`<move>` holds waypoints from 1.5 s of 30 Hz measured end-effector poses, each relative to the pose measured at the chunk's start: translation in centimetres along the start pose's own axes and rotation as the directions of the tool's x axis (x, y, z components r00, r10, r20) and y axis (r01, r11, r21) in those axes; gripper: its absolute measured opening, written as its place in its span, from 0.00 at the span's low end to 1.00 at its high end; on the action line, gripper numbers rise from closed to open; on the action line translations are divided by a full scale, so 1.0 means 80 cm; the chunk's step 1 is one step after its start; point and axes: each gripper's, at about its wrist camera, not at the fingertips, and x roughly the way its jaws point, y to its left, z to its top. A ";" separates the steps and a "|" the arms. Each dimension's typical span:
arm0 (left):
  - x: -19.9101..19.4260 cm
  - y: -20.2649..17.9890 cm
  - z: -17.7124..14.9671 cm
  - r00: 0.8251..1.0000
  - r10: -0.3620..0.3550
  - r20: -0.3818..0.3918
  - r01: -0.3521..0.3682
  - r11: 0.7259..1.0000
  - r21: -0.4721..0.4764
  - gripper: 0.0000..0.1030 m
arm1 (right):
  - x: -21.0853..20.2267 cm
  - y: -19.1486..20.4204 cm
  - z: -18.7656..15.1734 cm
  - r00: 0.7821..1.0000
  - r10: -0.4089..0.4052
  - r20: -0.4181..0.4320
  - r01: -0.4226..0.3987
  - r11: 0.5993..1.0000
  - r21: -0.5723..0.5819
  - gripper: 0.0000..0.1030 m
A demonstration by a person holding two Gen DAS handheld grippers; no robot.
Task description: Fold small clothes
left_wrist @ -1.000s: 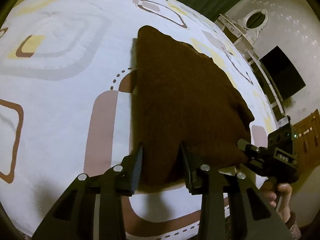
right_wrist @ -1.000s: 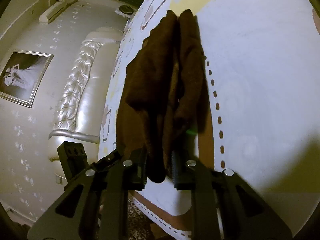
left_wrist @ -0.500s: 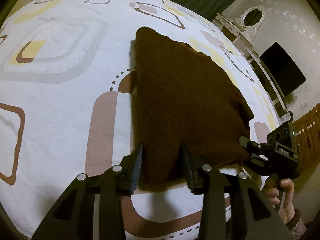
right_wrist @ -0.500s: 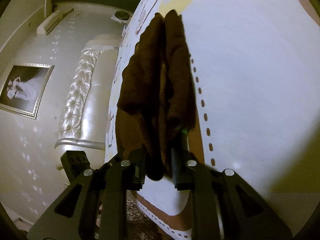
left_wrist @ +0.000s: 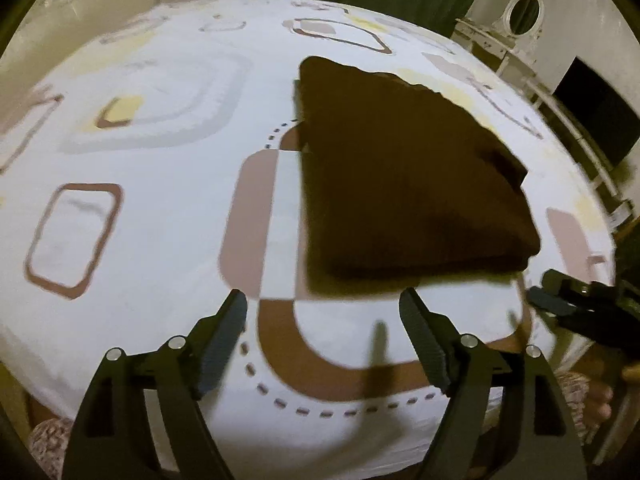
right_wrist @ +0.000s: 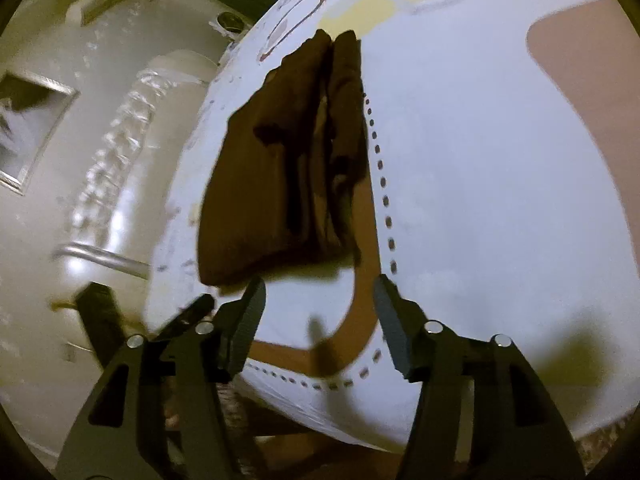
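Observation:
A dark brown folded garment [left_wrist: 404, 184] lies flat on the patterned white bedsheet [left_wrist: 160, 184]. In the right wrist view the garment [right_wrist: 280, 168] shows several stacked layers along its right edge. My left gripper [left_wrist: 324, 316] is open and empty, just short of the garment's near edge. My right gripper [right_wrist: 318, 304] is open and empty, just short of the garment's near end. The right gripper also shows at the right edge of the left wrist view [left_wrist: 576, 304], beside the garment's near right corner.
The bed's near edge [left_wrist: 320, 432] runs just under my left gripper. A tufted cream headboard [right_wrist: 120, 152] and a framed picture [right_wrist: 28, 128] stand left in the right wrist view. A white shelf unit [left_wrist: 520, 40] and a dark screen [left_wrist: 596, 116] stand past the bed's far right.
Both grippers were shut on the garment's near edge. They have opened, let it go and drawn back toward the bed's edge. The garment now lies flat.

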 end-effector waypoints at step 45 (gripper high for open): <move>-0.073 -0.023 -0.035 0.979 0.139 0.149 -0.143 0.990 0.015 0.83 | 0.003 0.082 -0.062 0.908 -0.377 0.183 0.414 0.876 -0.247 0.73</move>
